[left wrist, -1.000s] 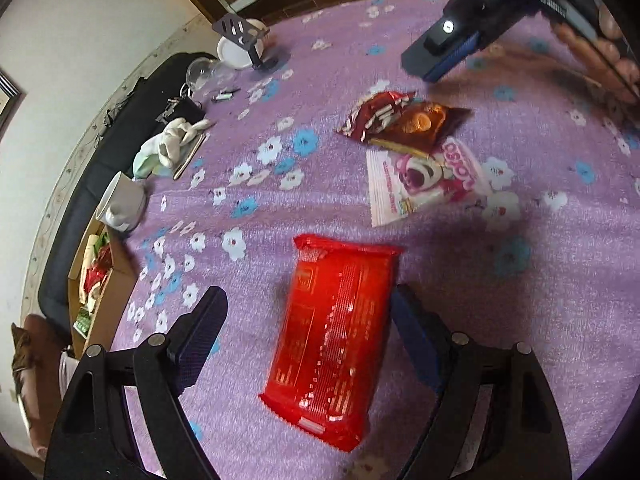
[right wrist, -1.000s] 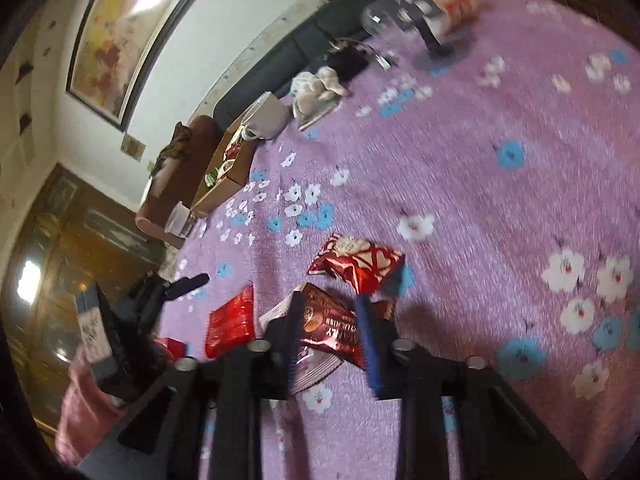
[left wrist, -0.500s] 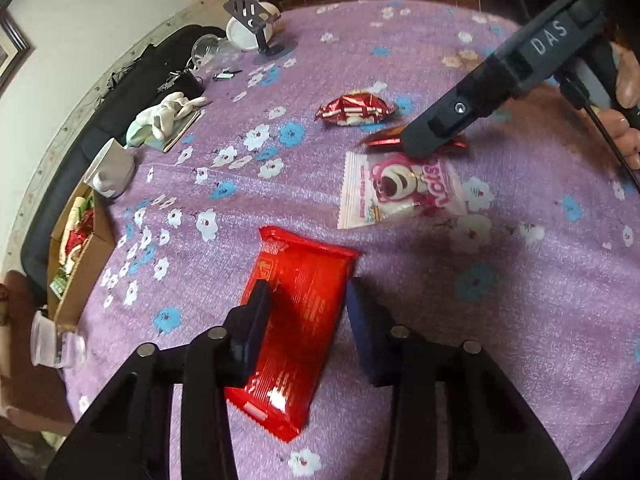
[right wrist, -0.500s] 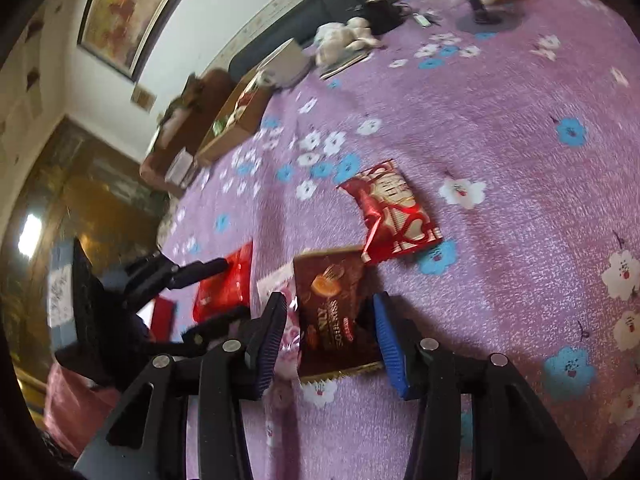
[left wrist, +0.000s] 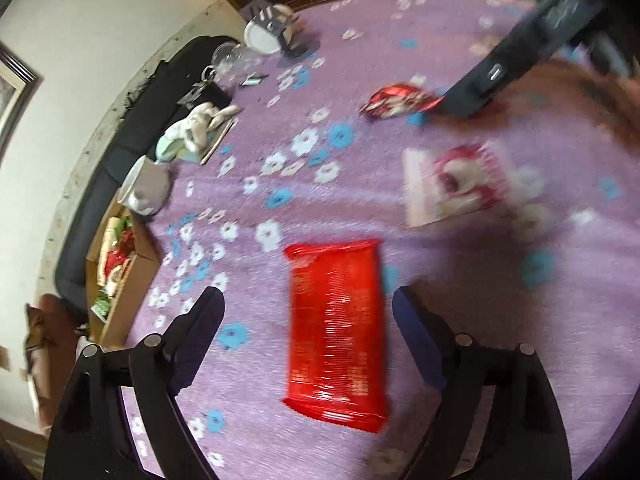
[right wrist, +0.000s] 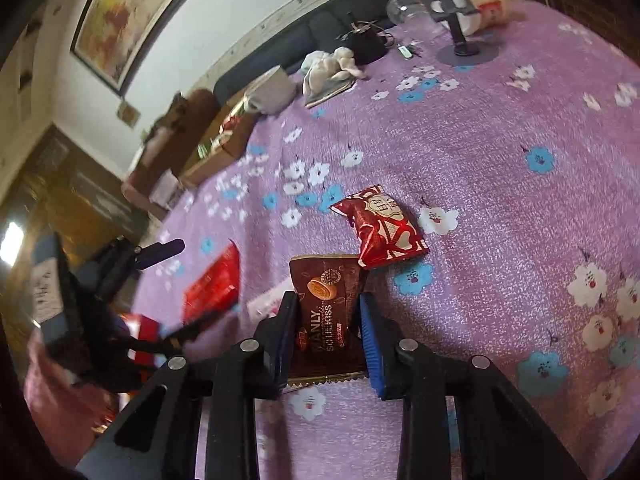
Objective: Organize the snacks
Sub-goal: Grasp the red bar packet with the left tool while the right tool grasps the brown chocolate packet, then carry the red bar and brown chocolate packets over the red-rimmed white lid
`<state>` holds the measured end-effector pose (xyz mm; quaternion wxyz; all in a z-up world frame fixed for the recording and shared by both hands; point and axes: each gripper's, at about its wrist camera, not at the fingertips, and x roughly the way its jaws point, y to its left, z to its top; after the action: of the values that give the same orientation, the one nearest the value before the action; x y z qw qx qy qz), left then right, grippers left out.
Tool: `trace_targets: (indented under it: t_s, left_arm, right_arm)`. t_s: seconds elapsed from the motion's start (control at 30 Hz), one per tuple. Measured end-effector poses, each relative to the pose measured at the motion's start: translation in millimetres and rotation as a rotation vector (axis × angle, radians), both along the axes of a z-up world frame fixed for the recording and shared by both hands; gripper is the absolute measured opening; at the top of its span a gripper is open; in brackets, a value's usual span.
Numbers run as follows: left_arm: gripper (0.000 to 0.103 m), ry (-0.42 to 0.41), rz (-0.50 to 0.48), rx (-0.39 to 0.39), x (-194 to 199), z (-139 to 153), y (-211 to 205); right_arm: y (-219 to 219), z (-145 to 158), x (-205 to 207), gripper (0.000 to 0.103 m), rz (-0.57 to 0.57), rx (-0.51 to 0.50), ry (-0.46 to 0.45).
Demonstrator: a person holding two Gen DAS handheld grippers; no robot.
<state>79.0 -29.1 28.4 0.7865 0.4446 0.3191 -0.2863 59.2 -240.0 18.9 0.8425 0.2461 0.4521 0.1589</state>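
Purple cloth with white and blue flowers [left wrist: 460, 56] covered the desk. Red flat snack packet [left wrist: 338, 328] lay on it between the fingers of the left claw [left wrist: 308, 308]; those jaws stood wide and were opening, touching nothing. Brown cookie packet [right wrist: 326, 312] sat between the pads of the right claw [right wrist: 328, 320], whose jaws were closing with the pads at the packet's two sides. Red-and-white crinkled snack bag [right wrist: 380, 232] lay just beyond, its corner touching the brown packet. Pink-and-white candy bag [left wrist: 452, 182] lay apart, blurred. Cardboard box of assorted snacks [left wrist: 120, 276] stood at the desk's far-left edge, beside a grey cup [left wrist: 146, 190] on its side.
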Motion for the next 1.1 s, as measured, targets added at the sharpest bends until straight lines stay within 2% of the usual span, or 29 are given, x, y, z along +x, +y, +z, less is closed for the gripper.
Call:
trace_targets:
  t_s: [0.03,0.2,0.27,0.33,0.37,0.47,0.6,0.77,0.87,1.1]
  left_arm:
    - [0.088,0.01,0.015,0.005,4.3,-4.1,0.3]
    - [0.091,0.121,0.155,-0.171,27.4,-6.4,11.8]
    - [0.079,0.213,0.204,-0.232,34.3,-6.3,18.0]
    - [0.051,0.297,0.229,-0.286,34.2,-6.3,21.2]
    - [0.046,0.3,0.241,-0.289,31.0,-6.4,19.0]
    - [0.045,0.255,0.308,-0.274,20.9,-7.8,11.1]
    - [0.044,0.29,0.447,-0.344,11.7,-6.7,16.5]
    - [0.044,0.305,0.512,-0.441,-30.4,0.4,23.3]
    - [0.044,0.241,0.531,-0.489,-66.3,11.4,26.7]
    - [0.044,0.115,0.6,-0.658,-133.3,41.4,54.7]
  right_arm:
    - [-2.1,-1.3,0.4,0.031,-0.009,0.015,0.009]
    - [-3.8,-3.2,2.1,0.031,-0.029,0.027,0.023]
    - [-3.9,-2.9,2.2,0.031,-0.031,0.036,0.021]
    - [-3.8,-1.1,0.6,0.031,-0.034,0.039,0.01]
    - [-3.7,0.1,-0.3,0.031,-0.034,0.044,0.002]
    - [-3.8,3.4,-3.2,0.031,-0.026,0.061,-0.018]
    - [-3.6,6.1,-5.1,0.031,-0.023,0.074,-0.038]
    - [0.9,6.2,-5.7,0.031,-0.003,0.098,-0.041]
    - [6.8,6.4,-6.9,0.031,0.016,0.1,-0.045]
    - [16.4,14.6,-15.5,0.031,0.03,0.079,-0.102]
